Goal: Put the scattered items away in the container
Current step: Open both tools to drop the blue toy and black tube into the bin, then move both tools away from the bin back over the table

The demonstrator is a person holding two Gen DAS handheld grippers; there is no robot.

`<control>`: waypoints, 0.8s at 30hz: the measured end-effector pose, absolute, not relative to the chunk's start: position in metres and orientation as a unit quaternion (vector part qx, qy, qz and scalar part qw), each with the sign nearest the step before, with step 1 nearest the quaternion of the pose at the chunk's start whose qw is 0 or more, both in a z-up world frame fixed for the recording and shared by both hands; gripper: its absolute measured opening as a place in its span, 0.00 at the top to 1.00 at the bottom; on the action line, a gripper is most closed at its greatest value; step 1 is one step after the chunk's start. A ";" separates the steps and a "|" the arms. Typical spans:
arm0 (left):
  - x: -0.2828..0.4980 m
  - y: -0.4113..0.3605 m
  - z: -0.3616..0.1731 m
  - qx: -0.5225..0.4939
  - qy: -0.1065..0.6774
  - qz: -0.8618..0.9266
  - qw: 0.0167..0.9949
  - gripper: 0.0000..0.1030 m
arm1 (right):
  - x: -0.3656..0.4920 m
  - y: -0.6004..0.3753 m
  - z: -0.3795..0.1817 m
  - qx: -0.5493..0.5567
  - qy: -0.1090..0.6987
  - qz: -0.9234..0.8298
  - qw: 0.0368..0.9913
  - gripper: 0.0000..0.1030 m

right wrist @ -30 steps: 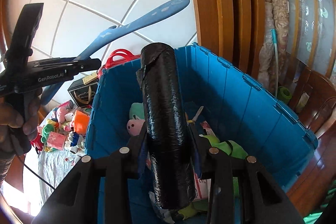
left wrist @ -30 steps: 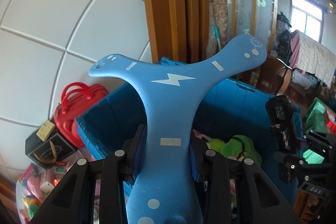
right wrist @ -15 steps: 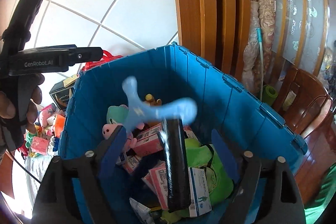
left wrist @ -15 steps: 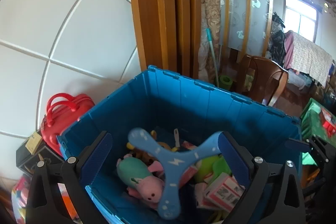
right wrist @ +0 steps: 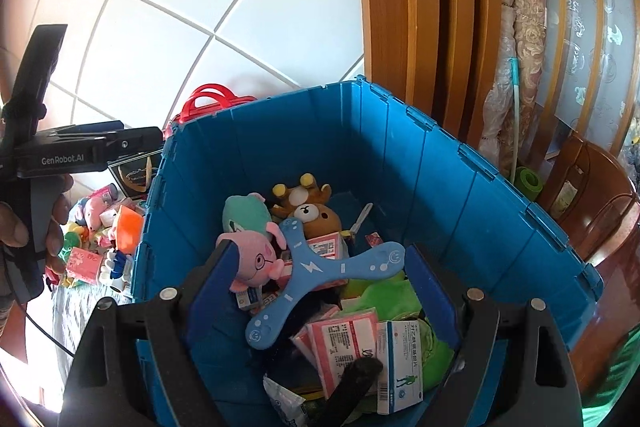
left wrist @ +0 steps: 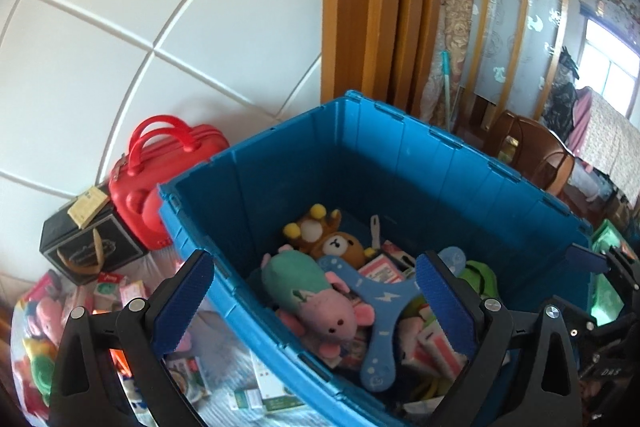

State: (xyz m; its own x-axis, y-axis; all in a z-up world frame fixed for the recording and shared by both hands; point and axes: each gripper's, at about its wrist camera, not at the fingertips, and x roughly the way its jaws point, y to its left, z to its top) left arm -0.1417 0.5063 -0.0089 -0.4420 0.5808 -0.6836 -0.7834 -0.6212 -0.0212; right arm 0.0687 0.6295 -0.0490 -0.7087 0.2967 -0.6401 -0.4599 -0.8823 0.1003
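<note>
A large blue plastic crate (left wrist: pixel 400 147) (right wrist: pixel 460 187) holds plush toys, boxes and a green cloth. The blue three-armed boomerang (left wrist: pixel 380 319) (right wrist: pixel 308 279) lies inside it on the toys. A black roll (right wrist: pixel 352 383) lies in the crate at the near edge, partly hidden. My left gripper (left wrist: pixel 316 303) is open and empty above the crate's near left corner. My right gripper (right wrist: pixel 316 299) is open and empty above the crate. The left gripper's body (right wrist: pixel 80 151) shows at the left of the right wrist view.
Scattered toys and small boxes (left wrist: pixel 120 299) (right wrist: pixel 100 239) lie on a cloth left of the crate. A red case (left wrist: pixel 160 171) and a black box (left wrist: pixel 88 239) stand behind them. A white tiled wall, wooden panels and a wooden chair (right wrist: pixel 592 195) surround the crate.
Both grippers opened. The boomerang dropped from my left gripper and the black roll from my right gripper into the crate, where both now lie.
</note>
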 end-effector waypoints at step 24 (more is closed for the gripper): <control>-0.156 0.232 -0.076 -0.417 0.062 0.876 0.233 0.01 | -0.024 0.439 -0.039 -0.345 0.044 0.937 0.009 0.05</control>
State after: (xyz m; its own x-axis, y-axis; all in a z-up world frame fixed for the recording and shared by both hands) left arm -0.1558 0.2317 -0.0761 -0.5437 0.3570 -0.7596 -0.4602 -0.8836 -0.0858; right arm -0.0242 0.4389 -0.0394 -0.7614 -0.0125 -0.6482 -0.0480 -0.9960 0.0756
